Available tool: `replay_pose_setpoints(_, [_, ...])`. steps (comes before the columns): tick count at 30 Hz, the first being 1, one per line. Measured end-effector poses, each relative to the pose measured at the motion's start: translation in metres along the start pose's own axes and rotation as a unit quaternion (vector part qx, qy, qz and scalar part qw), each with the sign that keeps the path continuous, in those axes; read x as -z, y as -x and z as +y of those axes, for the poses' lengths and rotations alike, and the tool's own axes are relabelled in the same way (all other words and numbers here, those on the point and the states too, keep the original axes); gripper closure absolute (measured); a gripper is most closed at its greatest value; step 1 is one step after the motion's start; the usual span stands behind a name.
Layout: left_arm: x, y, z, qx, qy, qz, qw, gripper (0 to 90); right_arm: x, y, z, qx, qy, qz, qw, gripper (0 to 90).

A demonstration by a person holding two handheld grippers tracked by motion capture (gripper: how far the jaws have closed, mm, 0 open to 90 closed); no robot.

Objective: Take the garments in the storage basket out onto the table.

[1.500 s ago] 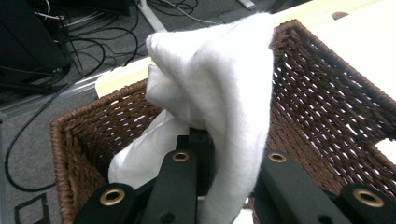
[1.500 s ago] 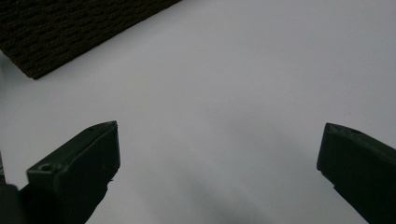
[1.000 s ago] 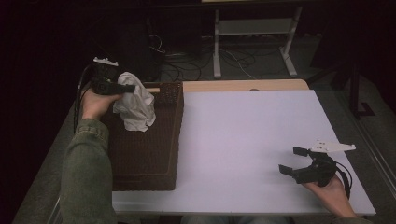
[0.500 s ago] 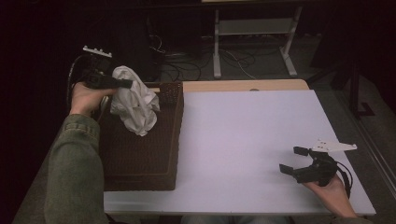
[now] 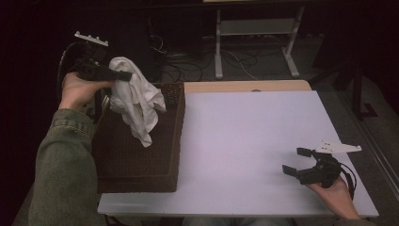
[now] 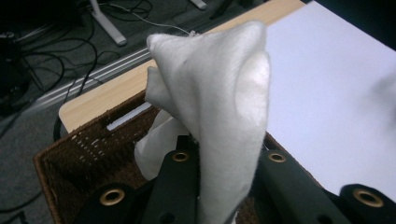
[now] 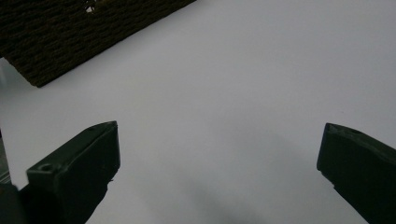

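Nearest to the person, the right gripper [image 5: 301, 165] rests low over the white surface [image 5: 244, 141] at its near right side, and its fingers [image 7: 79, 172] stand wide apart with nothing between them. Farther, on the left part of the surface, sits the dark woven basket [image 5: 175, 141]. Above its far end the left gripper [image 5: 124, 75] is held up, and its fingers [image 6: 180, 179] are closed on a fold of the white cloth [image 5: 136, 101].

The cloth is in the air, over the far part of the basket. Its long axis is nearly vertical: the pinched upper end is at the fingers and the narrow lower tip points down to the basket floor, hanging just above it or perhaps touching it. I judge that the picking is done and the lifting out is nearly finished. What is left is to carry the cloth over the basket wall and lay it on the free surface, probably with help of the right gripper.
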State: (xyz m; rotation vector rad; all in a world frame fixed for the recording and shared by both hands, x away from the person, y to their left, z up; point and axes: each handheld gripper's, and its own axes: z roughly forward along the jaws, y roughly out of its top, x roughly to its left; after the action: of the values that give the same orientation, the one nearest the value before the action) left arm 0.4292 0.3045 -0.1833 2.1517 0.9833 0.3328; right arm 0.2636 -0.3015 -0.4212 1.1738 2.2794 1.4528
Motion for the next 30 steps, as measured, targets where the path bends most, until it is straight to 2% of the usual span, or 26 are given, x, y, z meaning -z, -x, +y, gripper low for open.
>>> replay_pose_setpoints(9, [0.01, 0.008, 0.009, -0.012, -0.006, -0.01, 0.9999, 80.1, 0.0, -0.001, 0.0, 0.004, 0.001, -0.001, 1.0, 0.0])
replay_pose_setpoints(18, [0.028, 0.015, 0.02, -0.015, -0.002, -0.007, 0.9999, 80.1, 0.0, -0.001, -0.001, 0.003, 0.006, -0.003, 1.0, 0.0])
replay_pose_setpoints(23, [0.035, 0.02, 0.027, -0.024, -0.006, -0.008, 0.9997, 80.1, 0.001, -0.001, 0.0, 0.004, 0.007, -0.003, 1.0, 0.0])
replay_pose_setpoints(28, [0.041, 0.024, 0.034, -0.033, 0.002, -0.018, 0.9993, 80.1, 0.001, -0.001, 0.0, 0.002, 0.009, -0.003, 1.0, 0.0])
replay_pose_setpoints(30, [0.042, 0.027, 0.037, -0.029, 0.007, -0.019, 0.9994, 80.1, 0.001, -0.001, 0.0, 0.002, 0.009, -0.002, 1.0, 0.0])
